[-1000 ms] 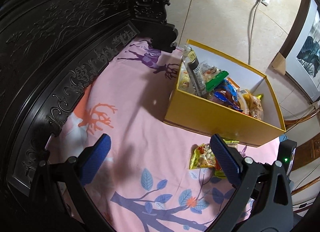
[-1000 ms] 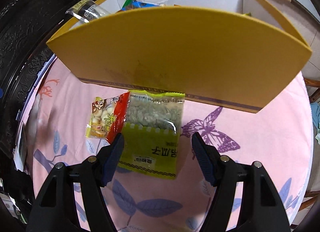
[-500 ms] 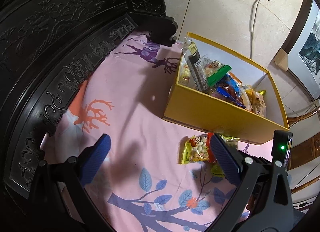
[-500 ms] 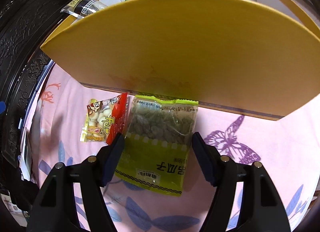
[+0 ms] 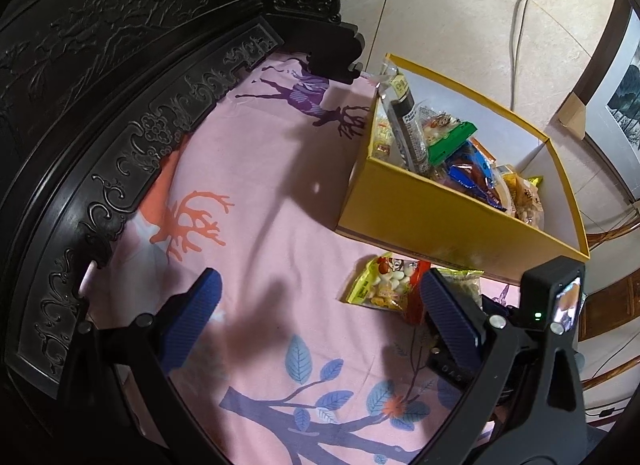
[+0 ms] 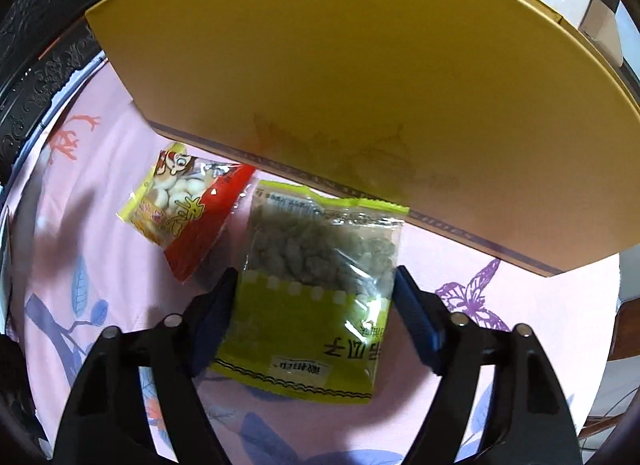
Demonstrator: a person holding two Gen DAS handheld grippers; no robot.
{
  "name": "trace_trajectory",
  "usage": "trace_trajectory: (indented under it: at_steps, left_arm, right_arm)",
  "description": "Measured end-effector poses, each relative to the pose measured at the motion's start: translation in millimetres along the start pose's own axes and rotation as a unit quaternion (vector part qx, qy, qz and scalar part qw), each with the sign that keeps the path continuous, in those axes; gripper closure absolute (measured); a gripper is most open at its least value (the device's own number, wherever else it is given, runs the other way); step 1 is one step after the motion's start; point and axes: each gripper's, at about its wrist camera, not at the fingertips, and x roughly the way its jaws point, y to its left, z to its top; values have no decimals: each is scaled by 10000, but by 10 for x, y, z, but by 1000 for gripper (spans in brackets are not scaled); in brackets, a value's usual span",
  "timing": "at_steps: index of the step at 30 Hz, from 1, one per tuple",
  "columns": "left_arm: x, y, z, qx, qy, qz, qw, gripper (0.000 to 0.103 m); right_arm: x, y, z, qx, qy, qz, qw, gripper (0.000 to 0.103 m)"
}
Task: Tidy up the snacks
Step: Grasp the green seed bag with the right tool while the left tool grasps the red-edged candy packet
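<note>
The big yellow box [image 6: 360, 77] blocks my right view, so I can't see the snacks inside it. My right gripper [image 6: 316, 305] is closing, its fingers on both sides of the green seed bag [image 6: 316, 289] but not squeezing yet. The red and yellow snack bag [image 6: 188, 209] lies just left. My left gripper [image 5: 320, 317] is wide open, holding nothing.
</note>
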Motion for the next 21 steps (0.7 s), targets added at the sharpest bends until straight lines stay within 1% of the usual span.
trace_trajectory:
  at_steps: [3, 5, 8, 12, 16, 21]
  left_arm:
    - [47, -18, -17, -4, 80, -16, 10000, 2]
    - [64, -49, -35, 53, 105, -21, 9999, 2]
    - [95, -114, -72, 165, 146, -55, 9997, 2]
    - [221, -223, -135, 290, 293, -80, 9991, 2]
    - [481, -425, -207, 533, 522, -168, 9971, 2]
    - [801, -700, -241, 978, 599, -250, 9931, 2]
  right_arm:
    - [-38, -55, -23, -70, 22, 103, 9999, 40]
    - [-62, -82, -57, -56, 41, 154, 9999, 41]
    - [-152, -187, -152, 111, 19, 230, 9997, 42]
    - [-384, -324, -318, 326, -119, 368, 9987, 42]
    - [-610, -472, -446, 564, -277, 488, 9968, 42]
    - [-778, -661, -502, 786, -358, 594, 9945, 41]
